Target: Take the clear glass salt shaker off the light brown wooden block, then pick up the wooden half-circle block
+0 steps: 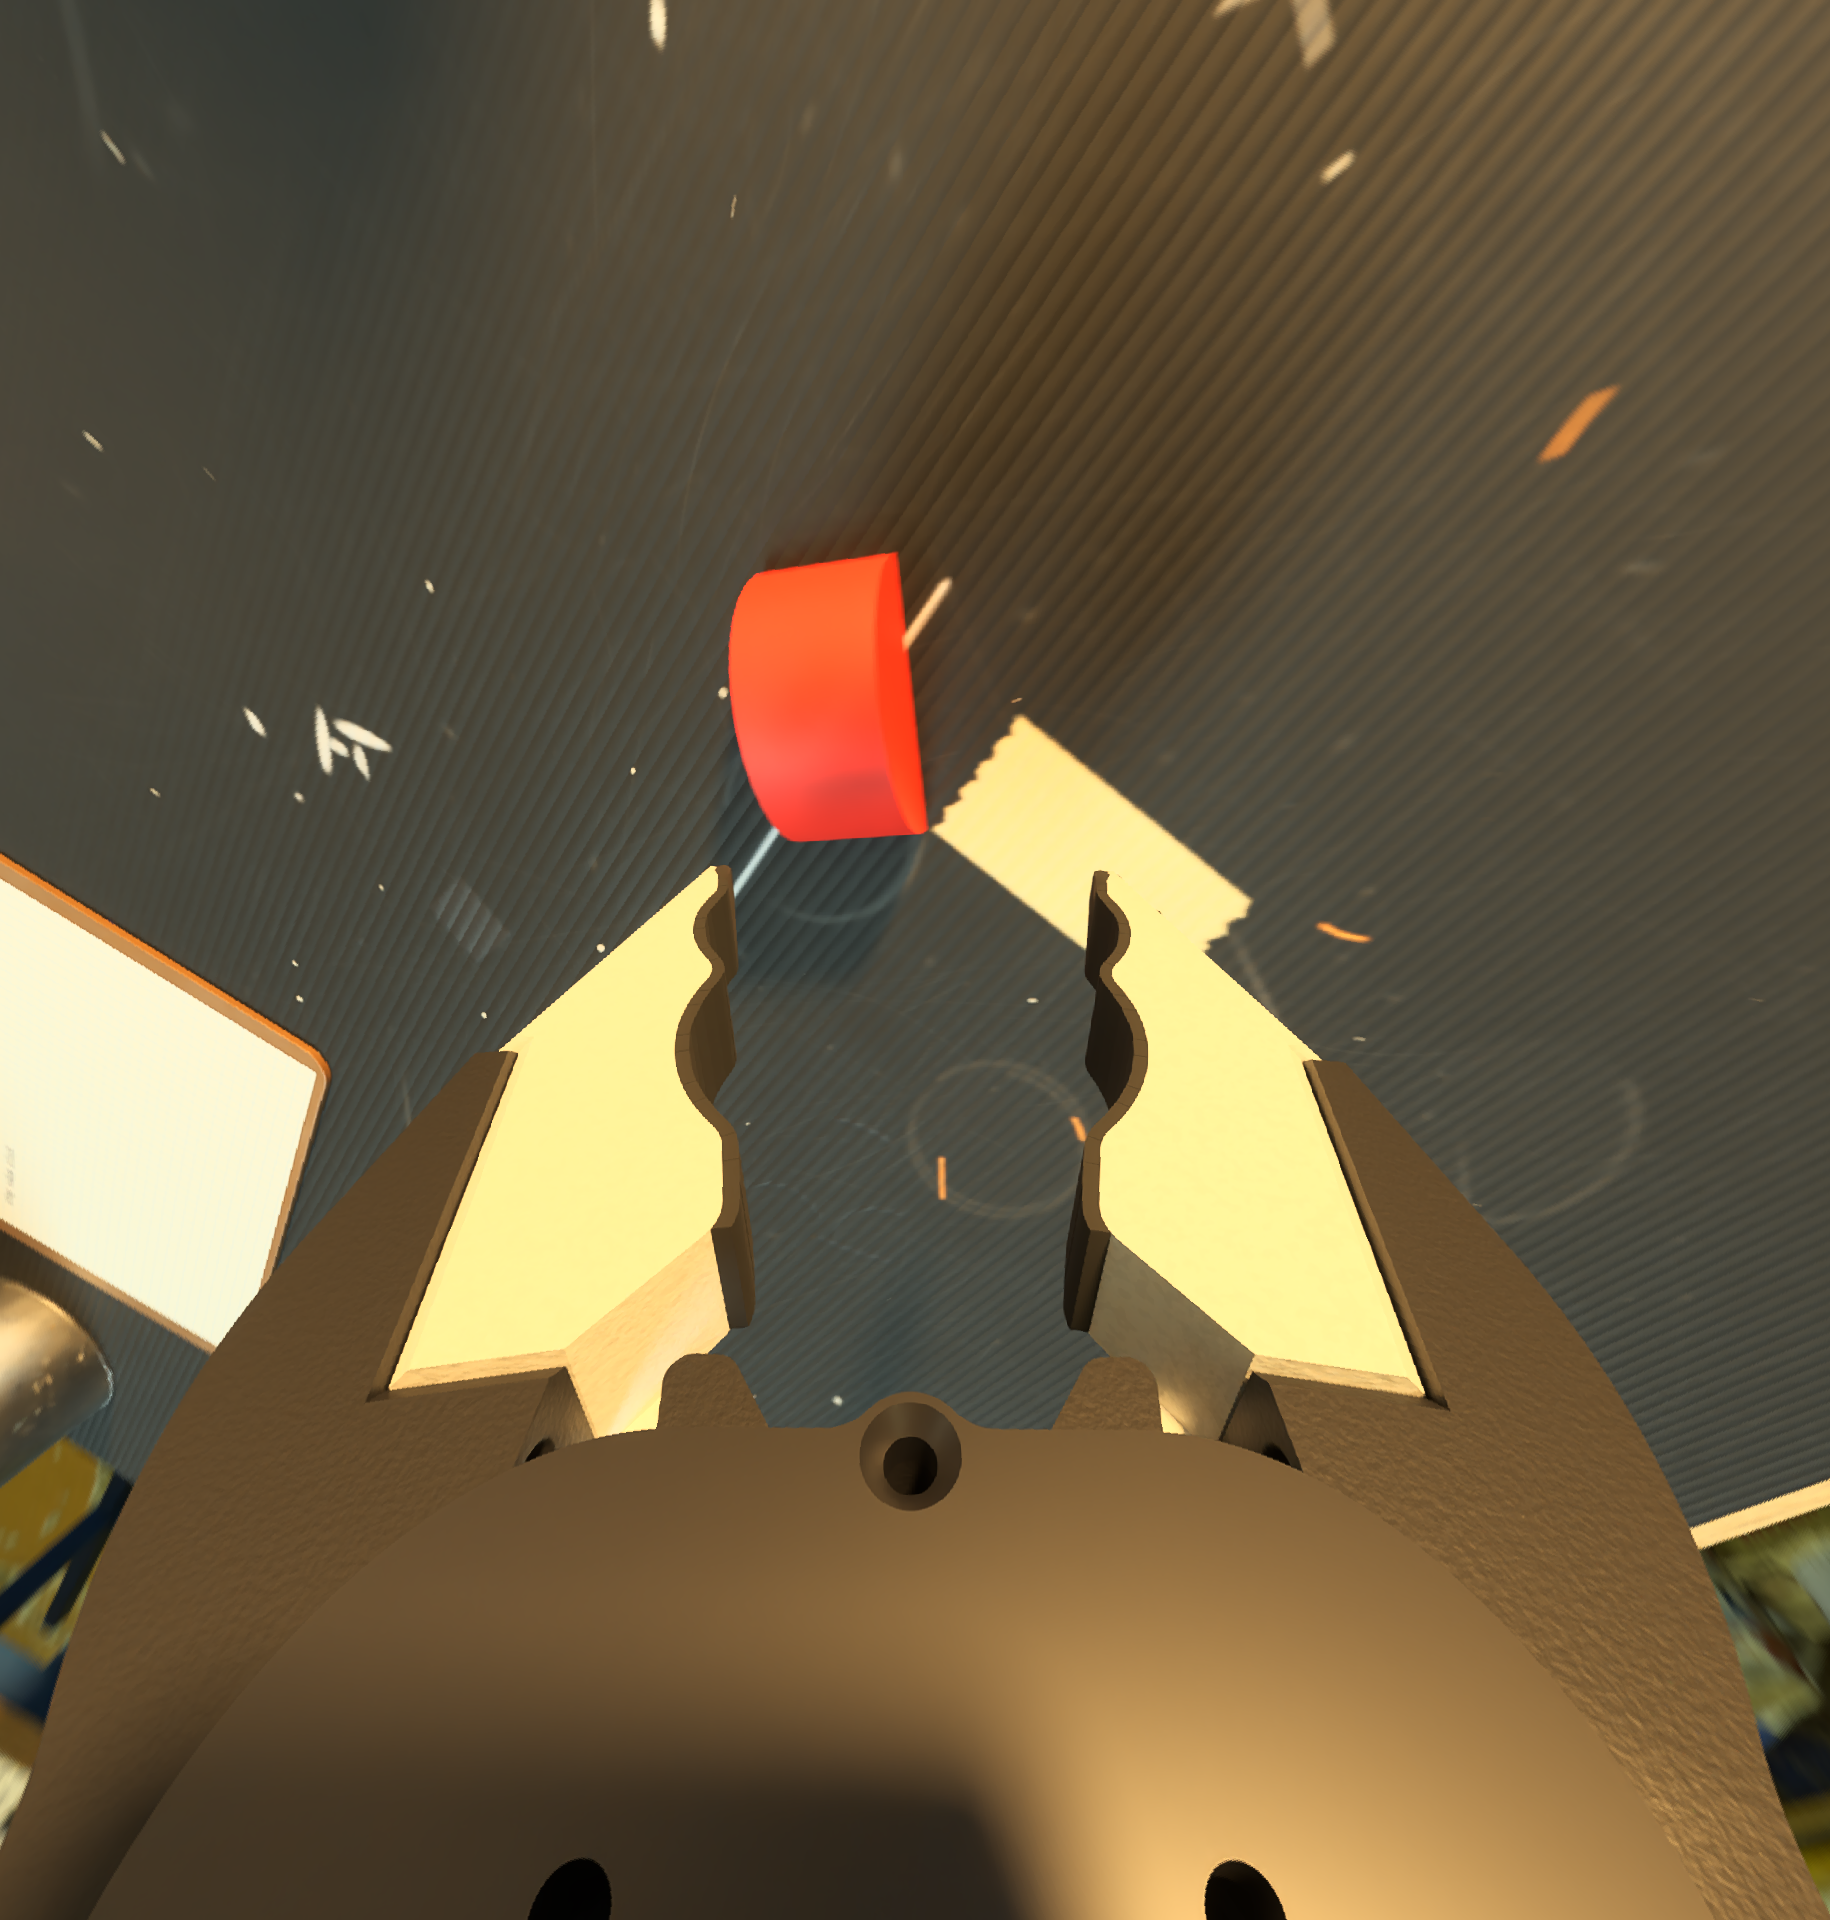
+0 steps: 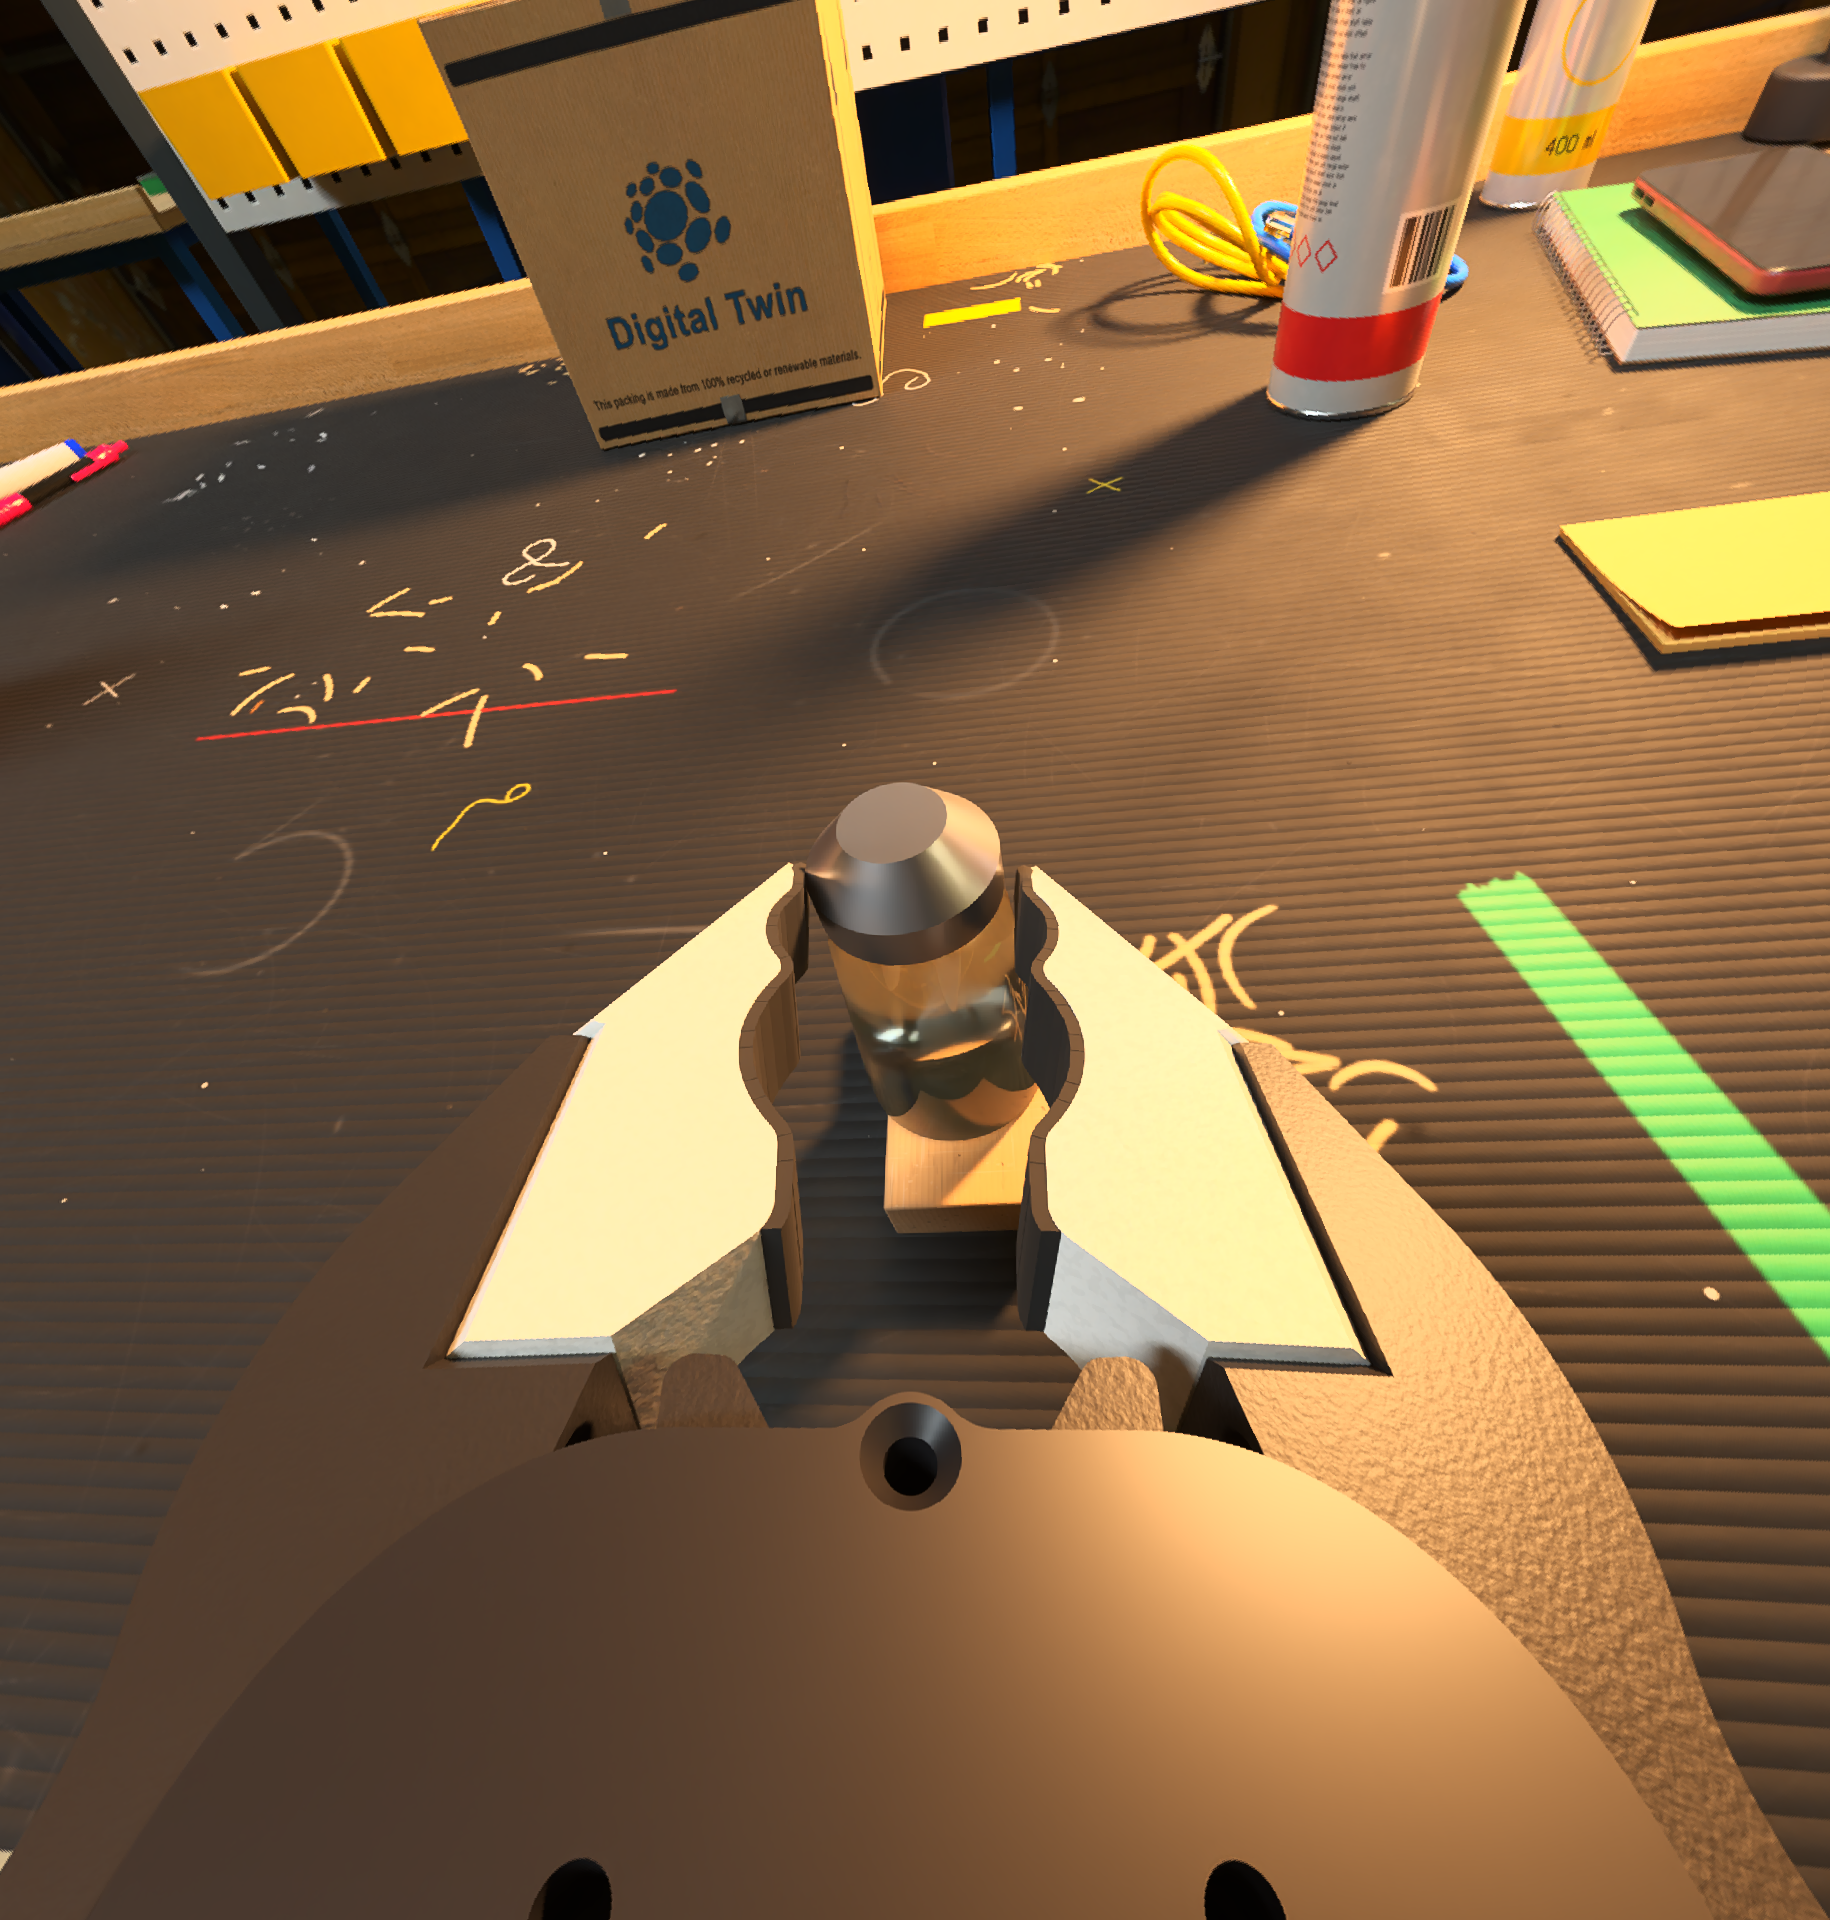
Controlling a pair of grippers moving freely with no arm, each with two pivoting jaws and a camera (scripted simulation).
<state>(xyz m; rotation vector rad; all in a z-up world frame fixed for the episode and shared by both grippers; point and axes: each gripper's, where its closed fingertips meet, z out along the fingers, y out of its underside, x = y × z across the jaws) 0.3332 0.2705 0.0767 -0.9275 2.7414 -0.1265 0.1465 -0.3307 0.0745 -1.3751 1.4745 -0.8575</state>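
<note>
A dark ribbed mat (image 2: 1306, 748) is shown in both views. Only in the right wrist view are a cardboard box (image 2: 672, 208) and the right gripper (image 2: 911, 904) seen, clamped on the salt shaker (image 2: 921, 956), which stands on the wooden block (image 2: 958, 1174). Only in the left wrist view is the red half-circle block (image 1: 828, 696) seen, on the mat just beyond the left gripper (image 1: 911, 883), whose fingers are held apart around nothing.

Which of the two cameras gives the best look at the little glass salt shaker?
The right wrist view: the salt shaker stands on the wooden block, between the right gripper fingers. The left wrist view shows no clear sign of it.
</note>
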